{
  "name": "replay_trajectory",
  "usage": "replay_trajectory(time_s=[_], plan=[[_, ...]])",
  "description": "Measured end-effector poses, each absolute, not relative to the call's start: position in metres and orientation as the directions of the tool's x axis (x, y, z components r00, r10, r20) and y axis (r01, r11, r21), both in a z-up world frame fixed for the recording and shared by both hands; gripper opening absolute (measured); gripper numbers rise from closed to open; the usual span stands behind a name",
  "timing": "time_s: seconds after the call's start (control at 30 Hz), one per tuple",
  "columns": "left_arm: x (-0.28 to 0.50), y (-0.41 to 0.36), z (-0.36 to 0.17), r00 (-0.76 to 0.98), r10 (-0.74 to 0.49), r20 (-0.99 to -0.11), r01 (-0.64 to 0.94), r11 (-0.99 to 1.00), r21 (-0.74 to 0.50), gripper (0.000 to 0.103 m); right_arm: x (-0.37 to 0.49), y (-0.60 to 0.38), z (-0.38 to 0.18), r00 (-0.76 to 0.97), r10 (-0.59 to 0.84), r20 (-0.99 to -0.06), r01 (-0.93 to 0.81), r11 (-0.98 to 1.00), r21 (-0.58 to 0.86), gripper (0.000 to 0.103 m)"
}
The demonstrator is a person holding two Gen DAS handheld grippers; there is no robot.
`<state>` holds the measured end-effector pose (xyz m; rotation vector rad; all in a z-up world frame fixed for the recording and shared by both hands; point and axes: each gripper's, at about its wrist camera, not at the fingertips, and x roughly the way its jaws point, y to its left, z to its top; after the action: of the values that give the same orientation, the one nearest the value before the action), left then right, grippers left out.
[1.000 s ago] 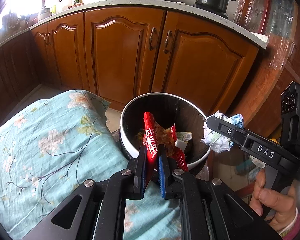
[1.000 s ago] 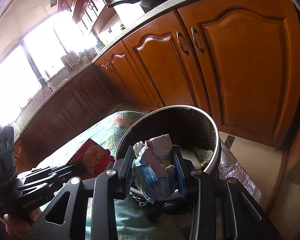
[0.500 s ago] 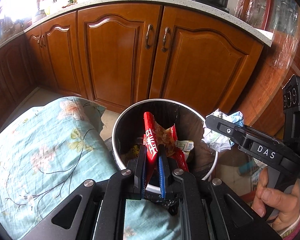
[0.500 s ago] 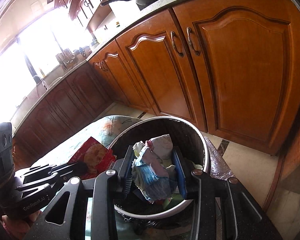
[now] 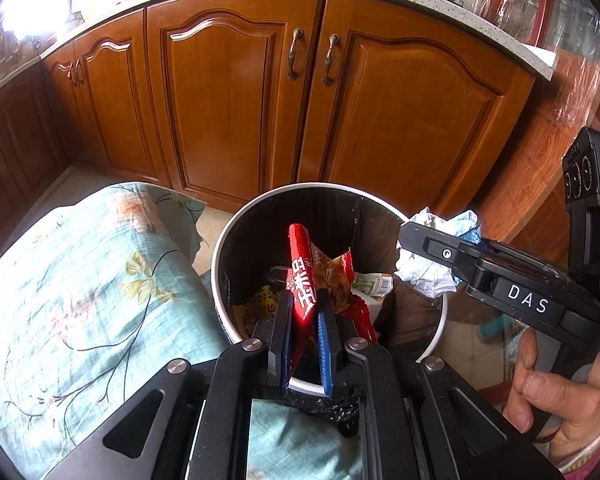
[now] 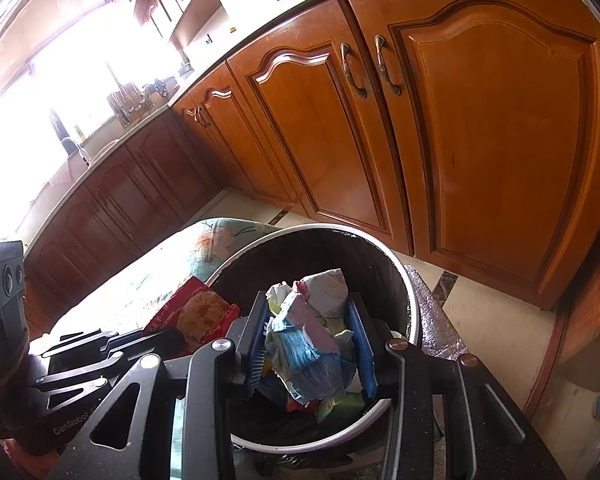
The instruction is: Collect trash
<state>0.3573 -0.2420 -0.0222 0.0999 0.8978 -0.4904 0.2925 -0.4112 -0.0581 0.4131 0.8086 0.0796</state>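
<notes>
Red snack wrapper (image 5: pixel 302 276) clamped in left gripper (image 5: pixel 305 316), crumpled paper wad (image 6: pixel 312 344) pinched in right gripper (image 6: pixel 310 354), both over the bin (image 5: pixel 236 240) at frame centre (already holding trash), just not dropped yet.

Left gripper (image 5: pixel 305 308) pinches a red wrapper (image 5: pixel 302 276) over the bin (image 5: pixel 236 240).
</notes>
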Motion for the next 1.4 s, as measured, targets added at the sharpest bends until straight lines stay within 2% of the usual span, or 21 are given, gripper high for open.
replay_trajectory(time_s=[0.27,0.33,0.4,0.47,0.5,0.63,0.8,0.93,1.07,1.4], plan=[[0.359,-0.246,-0.024,0.513,-0.362,-0.779,0.443,0.888,-0.121,0.012,0.297,-0.412,-0.062,0.679,0.227,-0.698,0.085,0.920,0.382,0.043],[0.361,-0.245,-0.024,0.508,-0.365,-0.780,0.435,0.890,-0.134,0.019,0.297,-0.412,-0.063,0.676,0.226,-0.701,0.087,0.921,0.380,0.044],[0.361,-0.244,-0.023,0.513,-0.363,-0.778,0.427,0.894,-0.136,0.021,0.299,-0.412,-0.064,0.670,0.226,-0.707,0.090,0.921,0.379,0.049],[0.358,-0.243,-0.021,0.518,-0.363,-0.774,0.423,0.896,-0.137,0.030,0.300,-0.414,-0.063,0.668,0.232,-0.707,0.093,0.917,0.389,0.066],[0.357,-0.242,-0.020,0.522,-0.366,-0.770,0.423,0.895,-0.139,0.033,0.299,-0.415,-0.063,0.671,0.235,-0.703,0.094,0.914,0.395,0.070],[0.350,-0.234,-0.014,0.546,-0.363,-0.755,0.412,0.901,-0.135,0.046,0.294,-0.416,-0.058,0.683,0.229,-0.694,0.097,0.913,0.396,0.073],[0.338,-0.217,-0.009,0.564,-0.357,-0.745,0.385,0.912,-0.145,0.052,0.285,-0.413,-0.050,0.696,0.224,-0.682,0.095,0.913,0.396,0.077],[0.323,-0.198,-0.007,0.581,-0.352,-0.734,0.339,0.924,-0.176,0.062,0.271,-0.407,-0.045,0.716,0.219,-0.663,0.098,0.909,0.406,0.088],[0.299,-0.182,-0.006,0.605,-0.358,-0.711,0.319,0.927,-0.196,0.068,0.247,-0.398,-0.044,0.744,0.223,-0.630,0.102,0.894,0.437,0.092],[0.227,-0.136,-0.003,0.676,-0.362,-0.642,0.272,0.932,-0.240,0.071,0.191,-0.354,-0.040,0.798,0.195,-0.570,0.089,0.898,0.431,0.098]])
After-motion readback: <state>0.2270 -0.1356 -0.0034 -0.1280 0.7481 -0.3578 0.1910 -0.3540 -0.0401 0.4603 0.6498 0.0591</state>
